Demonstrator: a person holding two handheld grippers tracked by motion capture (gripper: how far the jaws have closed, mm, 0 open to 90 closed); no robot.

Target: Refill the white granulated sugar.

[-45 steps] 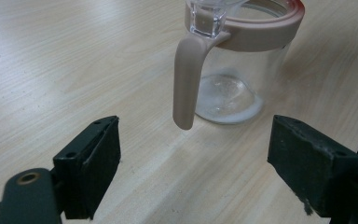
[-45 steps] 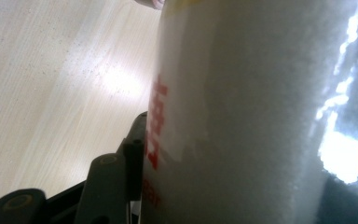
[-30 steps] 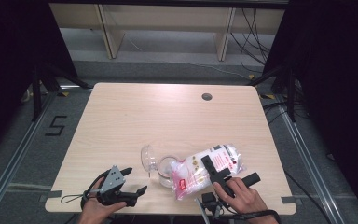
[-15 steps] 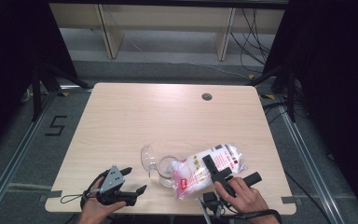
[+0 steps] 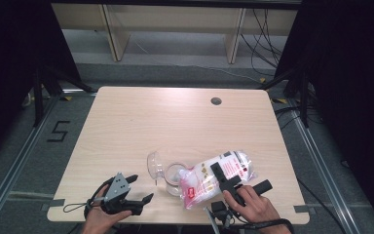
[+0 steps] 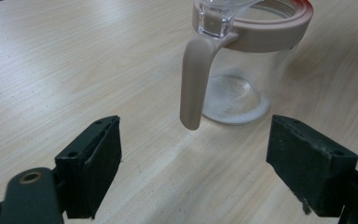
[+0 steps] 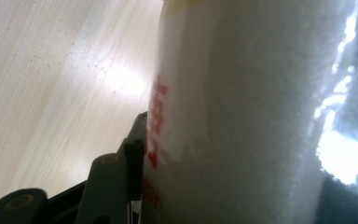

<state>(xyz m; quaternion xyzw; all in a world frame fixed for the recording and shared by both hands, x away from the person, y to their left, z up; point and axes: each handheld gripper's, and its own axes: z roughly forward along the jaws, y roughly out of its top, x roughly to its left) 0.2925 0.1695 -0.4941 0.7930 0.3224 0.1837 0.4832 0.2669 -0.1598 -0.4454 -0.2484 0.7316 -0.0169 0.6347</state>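
Note:
A clear jar (image 5: 169, 171) with a pink rim and a pink handle (image 6: 193, 79) stands near the table's front edge, its clear lid (image 5: 153, 163) flipped open to the left. A thin layer of white grains lies on the jar's (image 6: 242, 84) bottom. My right gripper (image 5: 241, 178) is shut on a clear bag of white grains with red print (image 5: 209, 178), whose lower end rests at the jar's mouth. In the right gripper view the bag (image 7: 242, 112) presses against one of the pads (image 7: 133, 163). My left gripper (image 5: 143, 187) is open, a short way left of the jar, its jaws (image 6: 196, 172) facing the handle.
The light wooden table (image 5: 141, 122) has a round cable hole (image 5: 216, 101) at the back right. Metal floor rails run along both sides, and wooden shelving with cables stands beyond the far edge.

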